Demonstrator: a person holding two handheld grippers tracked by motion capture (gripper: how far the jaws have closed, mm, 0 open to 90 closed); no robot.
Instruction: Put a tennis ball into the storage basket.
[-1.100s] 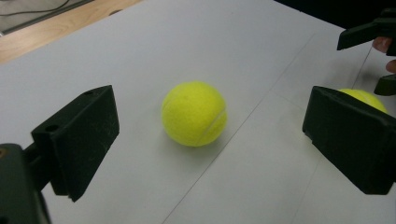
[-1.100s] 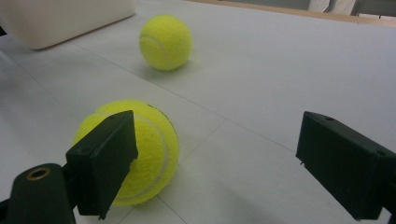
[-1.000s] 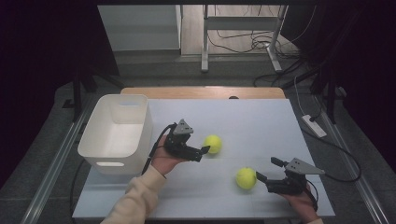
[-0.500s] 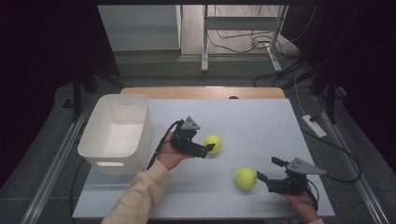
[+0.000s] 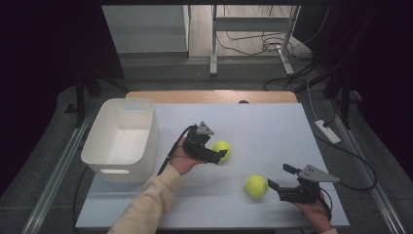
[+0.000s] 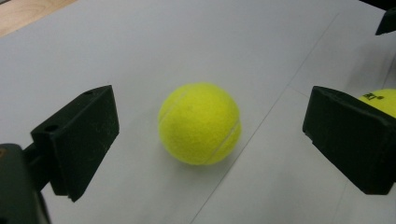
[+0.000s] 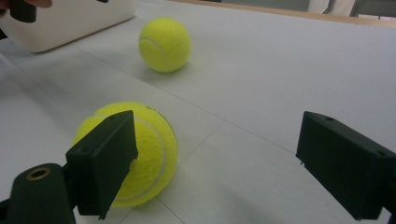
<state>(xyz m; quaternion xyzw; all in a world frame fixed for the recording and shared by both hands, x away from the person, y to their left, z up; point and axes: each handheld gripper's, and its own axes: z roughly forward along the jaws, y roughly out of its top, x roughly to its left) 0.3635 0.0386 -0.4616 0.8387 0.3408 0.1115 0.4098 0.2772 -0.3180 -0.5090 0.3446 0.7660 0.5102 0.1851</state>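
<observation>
1. The far tennis ball [image 6: 200, 123] lies on the tabletop [image 5: 272, 126], between the released jaws of the left gripper [image 5: 220, 155]; being round, it has no long axis.
2. The near tennis ball [image 5: 256, 185] lies beside the right gripper [image 5: 279, 178], whose jaws are also released; its black print is too small to read.

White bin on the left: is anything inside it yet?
The white bin looks empty: the high view shows its pale floor and far wall bare. The strip behind its near wall is hidden. Both tennis balls lie on the table.

A cream sleeve is covering the forearm behind the black left gripper [image 5: 218, 155], its black cable trailing
</observation>
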